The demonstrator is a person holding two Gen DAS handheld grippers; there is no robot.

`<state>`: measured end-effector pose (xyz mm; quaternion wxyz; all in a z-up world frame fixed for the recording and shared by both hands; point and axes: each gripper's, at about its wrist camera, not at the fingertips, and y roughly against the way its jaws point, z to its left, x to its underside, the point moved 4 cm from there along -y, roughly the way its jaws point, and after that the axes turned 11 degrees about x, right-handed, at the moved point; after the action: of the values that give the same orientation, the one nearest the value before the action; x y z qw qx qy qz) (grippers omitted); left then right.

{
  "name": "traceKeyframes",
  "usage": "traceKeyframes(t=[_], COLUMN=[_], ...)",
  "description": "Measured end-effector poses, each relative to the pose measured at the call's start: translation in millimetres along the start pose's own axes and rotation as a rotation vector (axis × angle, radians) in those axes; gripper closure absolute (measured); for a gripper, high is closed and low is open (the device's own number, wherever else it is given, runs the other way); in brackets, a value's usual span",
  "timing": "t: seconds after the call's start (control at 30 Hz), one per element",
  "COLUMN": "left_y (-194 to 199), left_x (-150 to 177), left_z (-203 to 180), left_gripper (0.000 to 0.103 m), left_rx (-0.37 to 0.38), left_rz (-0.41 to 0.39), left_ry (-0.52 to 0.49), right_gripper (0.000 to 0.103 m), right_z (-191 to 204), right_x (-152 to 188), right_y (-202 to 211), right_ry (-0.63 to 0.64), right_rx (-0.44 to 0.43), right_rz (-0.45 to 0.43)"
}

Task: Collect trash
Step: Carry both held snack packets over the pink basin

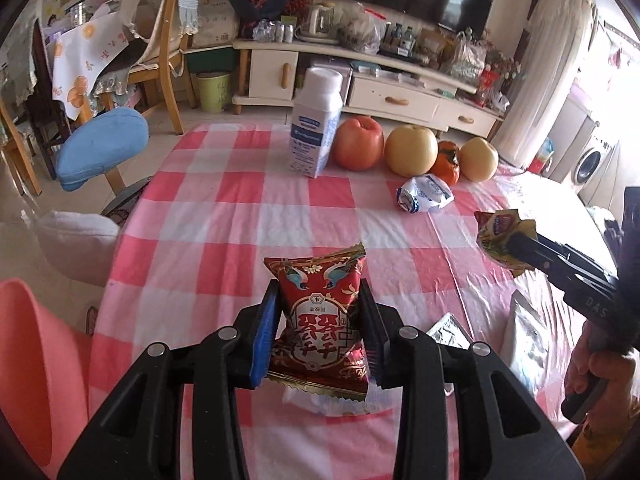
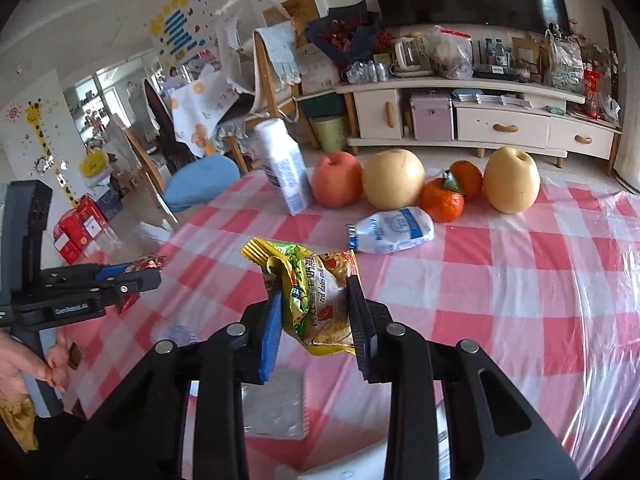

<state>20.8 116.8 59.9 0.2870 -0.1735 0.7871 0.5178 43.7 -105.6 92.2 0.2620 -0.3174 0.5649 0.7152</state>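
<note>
My left gripper (image 1: 320,312) is shut on a red snack packet (image 1: 320,320) and holds it above the pink checked table (image 1: 224,232). My right gripper (image 2: 316,312) is shut on a yellow-green snack wrapper (image 2: 316,300), also held above the table. In the left wrist view the right gripper (image 1: 516,250) with the wrapper (image 1: 496,236) is at the right. In the right wrist view the left gripper (image 2: 132,280) with the red packet (image 2: 148,262) is at the left. A crumpled white-blue pouch (image 1: 425,199) lies on the cloth, also in the right wrist view (image 2: 394,230).
A white milk carton (image 1: 316,124), an apple (image 1: 358,143), two pears (image 1: 411,150) and oranges (image 1: 447,162) stand at the table's far side. Silver foil packets (image 1: 450,330) lie near me. A pink bin (image 1: 28,360) is at the lower left. A blue stool (image 1: 100,148) stands left.
</note>
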Motion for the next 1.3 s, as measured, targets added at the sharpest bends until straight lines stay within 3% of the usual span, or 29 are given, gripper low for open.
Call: traceKeyframes(t=[0.3,0.53,1.07,1.2,1.3], left_y=[39.4,79.0,166.4,180.2,187.7], left_x=[8.3,14.5,44.5,54.7,58.9], left_z=[33.6,81.2,244.3,276.8,293.7], left_gripper=[0.064,0.064,0.064,0.064,0.064], left_rx=[0.019,0.000,-0.109,-0.132,-0.196], left_rz=[-0.053,-0.116,-0.282,-0.320,-0.325], left_ry=[0.068,0.143,0.478,0.568,0.585], right_gripper=[0.071,0.071,0.070,0.070,0.070], right_z=[55.5,122.1,337.1,385.0,412.9], right_x=[21.2,40.4,30.7,28.4,32.4], right_y=[21.8,30.8,20.8,8.0,-6.8], right_ry=[0.027,0.100,0.342,0.421,0.478], right_rx=[-0.053,-0.109,-0.304,-0.317,-0.312], right_rz=[-0.001,0.023,0.012,-0.001,-0.003])
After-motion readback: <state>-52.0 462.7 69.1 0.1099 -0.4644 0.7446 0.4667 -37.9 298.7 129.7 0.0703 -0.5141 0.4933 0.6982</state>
